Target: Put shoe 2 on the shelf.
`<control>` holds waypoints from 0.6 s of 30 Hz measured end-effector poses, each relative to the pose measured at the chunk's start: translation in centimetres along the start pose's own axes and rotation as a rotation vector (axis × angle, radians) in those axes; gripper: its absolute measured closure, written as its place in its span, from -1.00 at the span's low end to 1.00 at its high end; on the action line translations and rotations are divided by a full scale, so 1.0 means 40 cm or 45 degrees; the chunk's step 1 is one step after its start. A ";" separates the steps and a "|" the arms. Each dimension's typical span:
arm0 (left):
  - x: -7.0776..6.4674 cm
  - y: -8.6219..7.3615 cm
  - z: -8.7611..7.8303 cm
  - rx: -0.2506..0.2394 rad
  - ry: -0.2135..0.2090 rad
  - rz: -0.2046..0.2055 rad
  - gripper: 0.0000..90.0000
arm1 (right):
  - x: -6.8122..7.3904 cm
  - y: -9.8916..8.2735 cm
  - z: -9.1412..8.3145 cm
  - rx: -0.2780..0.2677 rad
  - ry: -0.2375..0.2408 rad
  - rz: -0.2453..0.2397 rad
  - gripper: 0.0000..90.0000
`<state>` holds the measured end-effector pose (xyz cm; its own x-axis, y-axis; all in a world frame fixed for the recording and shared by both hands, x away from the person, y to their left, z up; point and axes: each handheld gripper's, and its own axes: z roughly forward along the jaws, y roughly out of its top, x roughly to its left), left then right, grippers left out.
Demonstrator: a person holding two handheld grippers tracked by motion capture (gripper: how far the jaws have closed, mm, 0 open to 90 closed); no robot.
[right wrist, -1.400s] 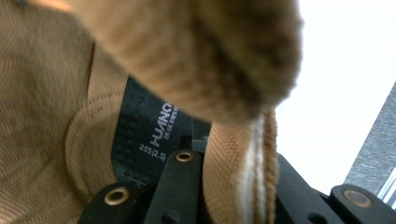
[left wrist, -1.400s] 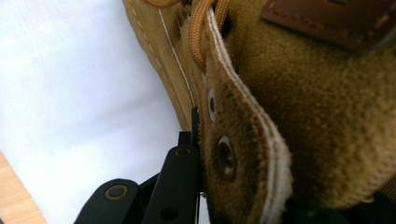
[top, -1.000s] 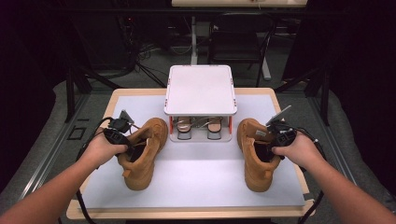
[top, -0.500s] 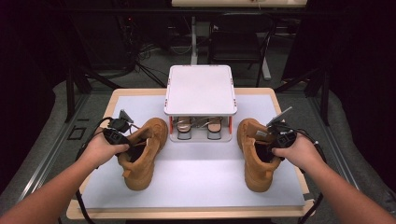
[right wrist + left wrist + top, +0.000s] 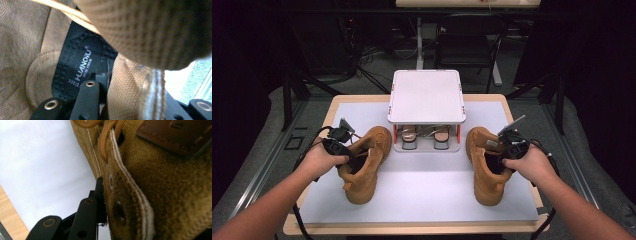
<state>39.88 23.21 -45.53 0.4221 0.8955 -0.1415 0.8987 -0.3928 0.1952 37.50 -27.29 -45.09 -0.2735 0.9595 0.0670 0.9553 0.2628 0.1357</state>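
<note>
High view: on either side of the white rack (image 5: 426,95), my left tongs (image 5: 346,159) and right tongs (image 5: 501,152) each grasp a tan boot's collar, left boot (image 5: 364,162), right boot (image 5: 486,165), unmoved since a second ago, so lifting hasn't begun.

White-topped rack (image 5: 426,95) at 12 o'clock on the worktop (image 5: 422,195); pair of sandals (image 5: 426,138) beneath it. Chair (image 5: 467,47) beyond.

The worktop (image 5: 337,107) has a wooden rim and a white surface. A white rack (image 5: 426,97) stands at the middle of its far edge. One tan boot (image 5: 363,162) lies toward the left edge and another tan boot (image 5: 486,167) toward the right edge.
</note>
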 end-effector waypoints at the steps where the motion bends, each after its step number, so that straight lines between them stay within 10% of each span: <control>1: 0.000 0.000 0.000 -0.001 0.000 -0.004 0.66 | 0.000 0.000 0.000 -0.001 -0.004 0.001 0.68; 18: -0.006 0.000 0.001 0.004 0.033 0.011 0.82 | -0.003 -0.003 0.000 -0.019 0.023 0.029 0.84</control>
<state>39.78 22.98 -45.53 0.4267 0.8971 -0.1144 0.8954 -0.4012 0.1934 37.43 -27.44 -45.13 -0.2539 0.9632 0.0878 0.9595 0.2394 0.1486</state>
